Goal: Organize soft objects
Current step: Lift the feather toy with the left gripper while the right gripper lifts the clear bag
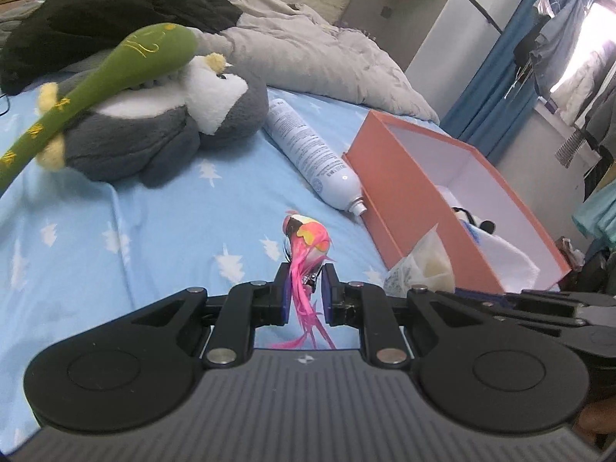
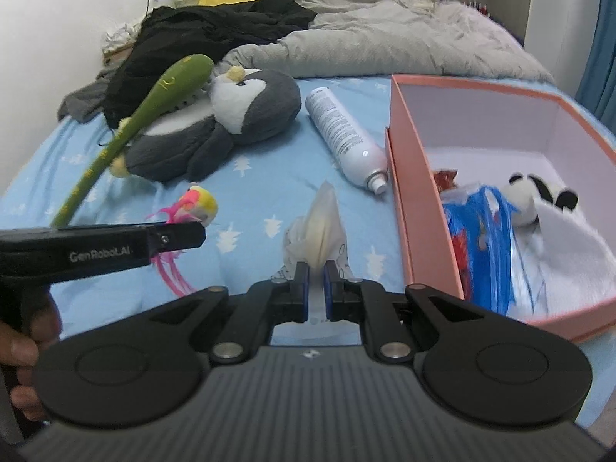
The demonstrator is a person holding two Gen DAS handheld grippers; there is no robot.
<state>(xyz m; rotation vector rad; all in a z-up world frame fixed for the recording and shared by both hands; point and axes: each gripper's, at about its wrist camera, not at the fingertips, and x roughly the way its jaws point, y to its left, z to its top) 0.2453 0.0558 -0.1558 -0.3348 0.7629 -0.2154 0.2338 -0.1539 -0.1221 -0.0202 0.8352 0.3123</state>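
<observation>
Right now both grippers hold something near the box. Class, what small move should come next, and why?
Probably carry the right gripper rightward over the box rim. It is shut on the pouch, the box lies open just beside it with toys inside, and the left gripper, shut on the bird, sits farther away.

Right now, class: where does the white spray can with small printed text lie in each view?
Left wrist view: upper centre, white spray can slanting down to the box.
Right wrist view: centre right, nozzle by the box.
Shared landmark: salmon-orange cardboard box.
</observation>
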